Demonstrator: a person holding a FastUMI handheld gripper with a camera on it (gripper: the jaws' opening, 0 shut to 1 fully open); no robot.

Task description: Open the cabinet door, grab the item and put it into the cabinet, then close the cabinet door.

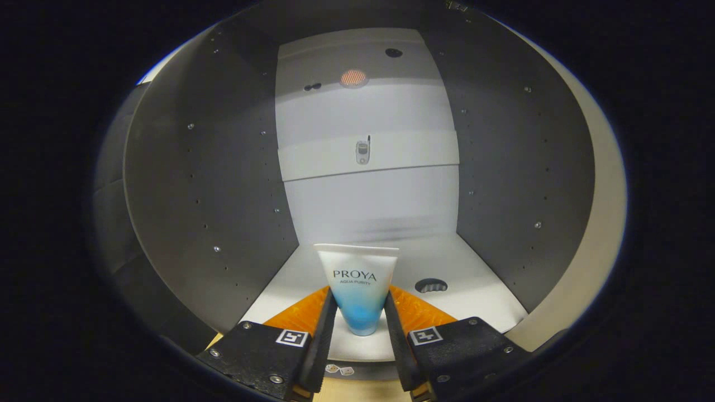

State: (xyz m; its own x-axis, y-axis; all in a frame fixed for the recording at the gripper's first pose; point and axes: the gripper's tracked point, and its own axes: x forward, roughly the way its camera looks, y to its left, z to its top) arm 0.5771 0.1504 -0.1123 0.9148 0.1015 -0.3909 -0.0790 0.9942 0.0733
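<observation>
Inside open cabinet [212, 184], over white bottom shelf [480, 290]: gripper [360, 321] fingers clamped either side of cosmetic tube [357, 279], crimped end up. Judged light, soft-walled, glossy, slip-prone; grip low near stiffer neck, moderate squeeze

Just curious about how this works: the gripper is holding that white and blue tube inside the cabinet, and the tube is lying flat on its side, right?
Not quite. The gripper view shows the tube standing upright between the fingers of the gripper, wide crimped end up and narrow blue end down, not flat on its side. The rest holds: it is held inside the open cabinet.
</observation>
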